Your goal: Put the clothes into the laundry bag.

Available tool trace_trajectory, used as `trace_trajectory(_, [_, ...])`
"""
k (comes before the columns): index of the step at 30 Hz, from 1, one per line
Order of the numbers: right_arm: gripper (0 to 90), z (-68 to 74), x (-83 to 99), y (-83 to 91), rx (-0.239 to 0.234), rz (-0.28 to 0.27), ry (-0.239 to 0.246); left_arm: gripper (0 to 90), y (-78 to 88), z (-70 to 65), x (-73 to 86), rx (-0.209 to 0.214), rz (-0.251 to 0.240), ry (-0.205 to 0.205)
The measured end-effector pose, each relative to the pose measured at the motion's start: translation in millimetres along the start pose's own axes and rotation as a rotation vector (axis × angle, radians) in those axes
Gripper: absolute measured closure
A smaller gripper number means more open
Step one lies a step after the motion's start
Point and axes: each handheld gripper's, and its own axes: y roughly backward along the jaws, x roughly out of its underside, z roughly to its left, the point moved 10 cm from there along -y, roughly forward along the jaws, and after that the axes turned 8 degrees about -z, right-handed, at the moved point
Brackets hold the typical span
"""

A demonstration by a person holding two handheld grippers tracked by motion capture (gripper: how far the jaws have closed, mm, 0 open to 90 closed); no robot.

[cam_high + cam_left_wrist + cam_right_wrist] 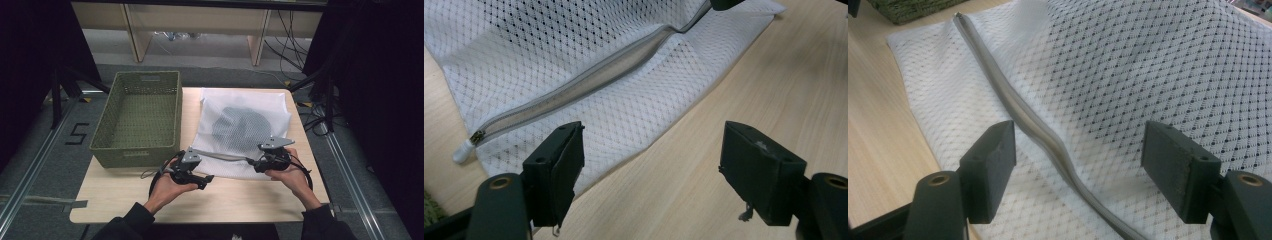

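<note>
**Both grippers open at the zipped edge of the mesh bag**

A white mesh laundry bag point(243, 131) lies flat on the right half of the wooden counter point(125, 200), with a dark garment point(241, 125) showing through the mesh. Its grey zipper point(222, 156) runs along the near edge and looks closed, the pull point(476, 136) at the left end. The left gripper point(205, 179) sits low just off the bag's near left corner, its 2 fingers point(559, 170) spread apart with nothing between them but bare counter and the bag's edge. The right gripper point(252, 162) hovers over the zipper's right end, fingers point(990, 167) likewise wide apart and straddling the zipper without pressing it. An olive woven basket point(137, 117) stands on the counter just left of the bag.
</note>
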Motion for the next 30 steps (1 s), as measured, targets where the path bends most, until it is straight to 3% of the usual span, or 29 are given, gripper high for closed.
trace_trajectory(2, [30.8,0.5,0.6,0.7,-0.003,-0.009,0.022,25.5,1.4,0.7,1.0,-0.002,0.002,-0.002])
trace_trajectory(9, [30.2,8.2,3.7,6.1,-0.020,-0.009,-0.011,23.3,4.9,-2.8,3.2,0.007,-0.004,0.004])
trace_trajectory(11, [30.0,9.8,3.3,8.1,-0.026,-0.016,0.000,22.6,5.5,-3.5,3.8,0.017,-0.007,-0.006])
trace_trajectory(12, [29.9,12.2,4.0,9.9,-0.030,-0.011,-0.023,21.9,6.9,-3.7,4.4,0.011,-0.004,-0.014])
trace_trajectory(16, [29.6,13.6,5.0,12.5,-0.031,-0.025,-0.004,20.1,10.3,-3.7,6.7,0.003,-0.001,-0.021])
trace_trajectory(21, [29.4,18.0,10.7,15.9,-0.038,-0.012,-0.024,19.4,13.2,-4.1,9.5,0.010,-0.006,-0.026])
trace_trajectory(23, [29.4,18.2,11.5,16.7,-0.047,-0.018,-0.003,19.4,14.9,-3.1,11.2,-0.005,0.001,-0.030])
trace_trajectory(30, [28.9,21.9,19.1,21.3,-0.050,-0.004,-0.005,19.4,20.7,-4.7,16.0,-0.002,0.006,-0.047])
